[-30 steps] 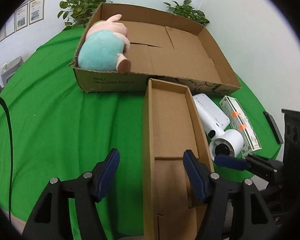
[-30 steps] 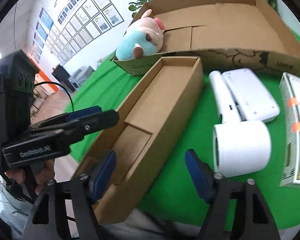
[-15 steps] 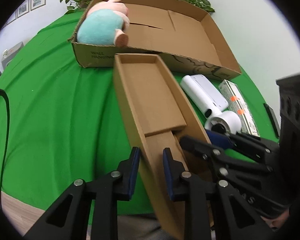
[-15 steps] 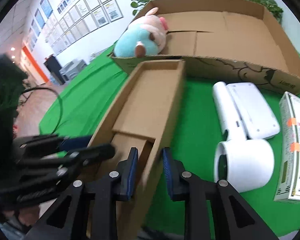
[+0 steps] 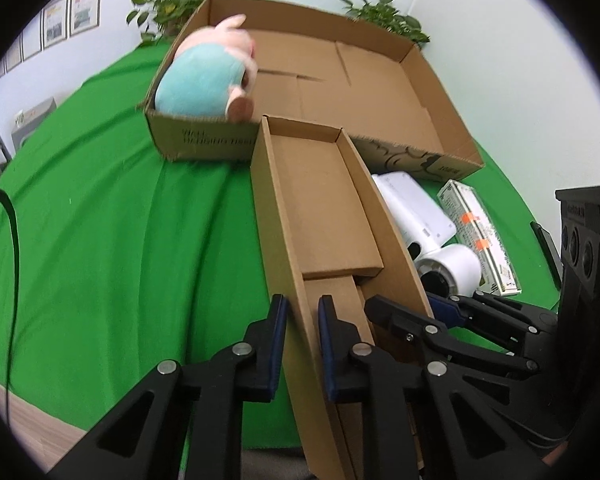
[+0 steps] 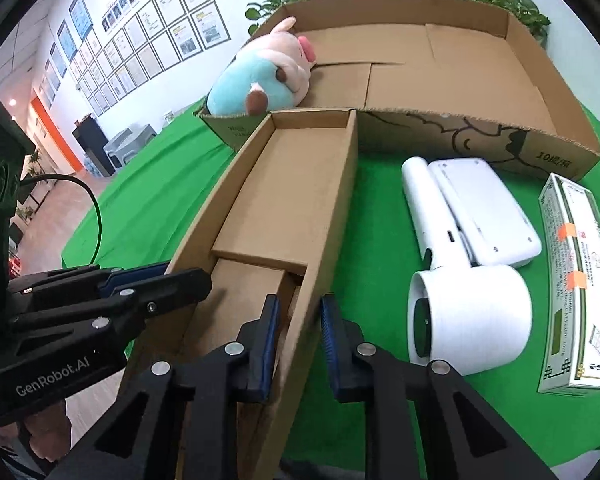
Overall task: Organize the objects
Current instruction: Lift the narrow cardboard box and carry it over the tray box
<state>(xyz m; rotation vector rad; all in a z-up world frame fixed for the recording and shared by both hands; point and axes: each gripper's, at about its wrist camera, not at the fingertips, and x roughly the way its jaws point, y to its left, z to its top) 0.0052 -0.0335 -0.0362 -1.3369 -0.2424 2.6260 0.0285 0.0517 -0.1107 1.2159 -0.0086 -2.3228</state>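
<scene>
A plush pig (image 5: 208,80) already lies in the big carton (image 5: 380,92), while both grippers' jaws clamp the long narrow box's (image 5: 320,200) side walls, the right still closing, white device (image 6: 460,240) and packet (image 6: 576,280) waiting on the worktop.

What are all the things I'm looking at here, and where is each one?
Long narrow box: 1, brown, table centre, far end against the big box.
Big box: 1, brown, at the back.
Plush pig: 1, pink and teal, in the big box's left corner.
Hair dryer: 1, white, right of the narrow box.
Flat case: 1, white, beside the dryer's handle.
Carton: 1, white-green, far right.
Tablecloth: 1, green.
Plants: 2, behind the big box.
Left gripper: black, blue fingers clamping the narrow box's left wall.
Right gripper: closing on its right wall.
</scene>
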